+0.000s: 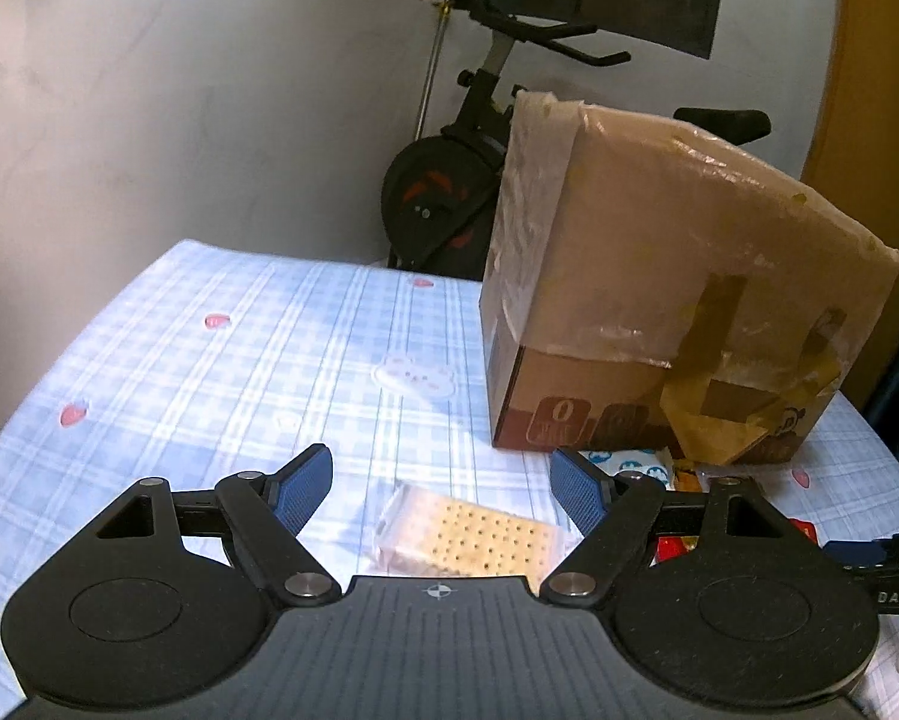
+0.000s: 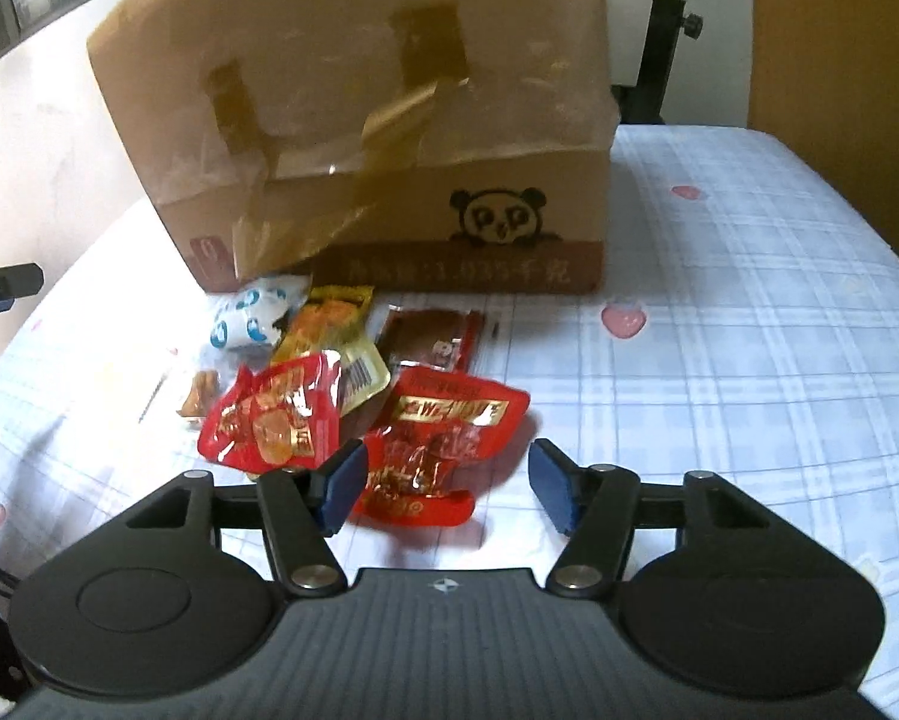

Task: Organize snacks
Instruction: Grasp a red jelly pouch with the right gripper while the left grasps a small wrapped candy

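Snack packets heaped on blue-and-white checked tablecloth, just in front of taped cardboard box with panda print. Two red foil pouches nearest right gripper, one partly between its blue pads; jaws spread wide, gripping nothing, poised low over cloth. Behind red pouches: yellow packet, brown packet, white-and-blue packet touching foot of box, small orange-brown piece at left edge of heap.

Separate clear-wrapped cracker pack lying flat on cloth, apart from heap, between parted blue pads of left gripper; jaws wide open, neither pad touching wrapper. Same box standing just beyond and to right in left wrist view, brown tape peeling from near face; white-and-blue packet and red pouch glimpsed past right pad.

Exercise bike against pale wall behind table. Strawberry motifs scattered across cloth.
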### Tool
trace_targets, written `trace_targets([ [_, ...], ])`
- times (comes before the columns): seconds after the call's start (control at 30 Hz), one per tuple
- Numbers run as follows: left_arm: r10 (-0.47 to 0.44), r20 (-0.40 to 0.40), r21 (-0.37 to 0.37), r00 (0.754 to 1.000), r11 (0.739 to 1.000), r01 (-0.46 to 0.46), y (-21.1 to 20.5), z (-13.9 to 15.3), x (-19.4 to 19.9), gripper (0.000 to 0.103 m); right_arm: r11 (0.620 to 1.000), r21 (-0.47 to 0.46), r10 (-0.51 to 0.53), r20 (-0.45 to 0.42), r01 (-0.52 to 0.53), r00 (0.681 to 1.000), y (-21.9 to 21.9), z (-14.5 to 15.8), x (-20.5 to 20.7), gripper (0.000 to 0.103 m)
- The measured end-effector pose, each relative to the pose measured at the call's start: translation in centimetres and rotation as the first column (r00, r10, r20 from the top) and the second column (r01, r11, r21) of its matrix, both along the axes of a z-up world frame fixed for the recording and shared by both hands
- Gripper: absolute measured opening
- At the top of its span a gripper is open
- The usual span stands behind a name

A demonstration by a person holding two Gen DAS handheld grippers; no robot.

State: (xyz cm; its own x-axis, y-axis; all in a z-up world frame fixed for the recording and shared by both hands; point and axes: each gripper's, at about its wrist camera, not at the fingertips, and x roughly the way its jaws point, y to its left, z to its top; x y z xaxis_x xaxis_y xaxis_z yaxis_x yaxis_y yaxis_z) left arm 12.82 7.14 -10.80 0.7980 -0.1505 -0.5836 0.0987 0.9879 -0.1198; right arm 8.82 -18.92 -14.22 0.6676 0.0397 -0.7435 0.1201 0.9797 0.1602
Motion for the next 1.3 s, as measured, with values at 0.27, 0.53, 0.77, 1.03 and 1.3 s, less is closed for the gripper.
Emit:
trace_targets([
  [0.27, 0.021, -0.033, -0.019, 0.999, 1.0, -0.021, -0.1, -0.9, 0.0, 0.081, 0.999, -0.05, 0.019, -0.026, -0.02, 0.999, 1.1, -0.2, 1.2, 0.057],
  [0.53, 0.02, -0.062, -0.023, 0.998, 0.999, -0.022, -0.5, -1.7, -0.4, 0.081, 0.985, -0.151, 0.078, -0.021, -0.08, 0.997, 2.1, -0.6, 1.9, 0.057],
  [0.77, 0.024, -0.084, -0.018, 0.996, 1.0, -0.025, -0.4, -2.1, -0.7, 0.081, 0.98, -0.171, 0.1, 0.007, -0.097, 0.995, 2.3, -0.1, 1.6, 0.029],
  [1.03, 0.02, -0.117, -0.01, 0.993, 1.0, -0.022, -0.7, -2.7, -0.1, 0.081, 0.987, -0.152, 0.06, 0.079, -0.047, 0.995, 1.3, 1.5, 1.1, 0.009],
  [1.3, 0.008, -0.15, 0.012, 0.989, 1.0, -0.006, -1.1, -3.5, 1.0, 0.081, 0.992, -0.127, 0.022, 0.124, -0.006, 0.992, 0.4, 2.4, 0.7, 0.009],
])
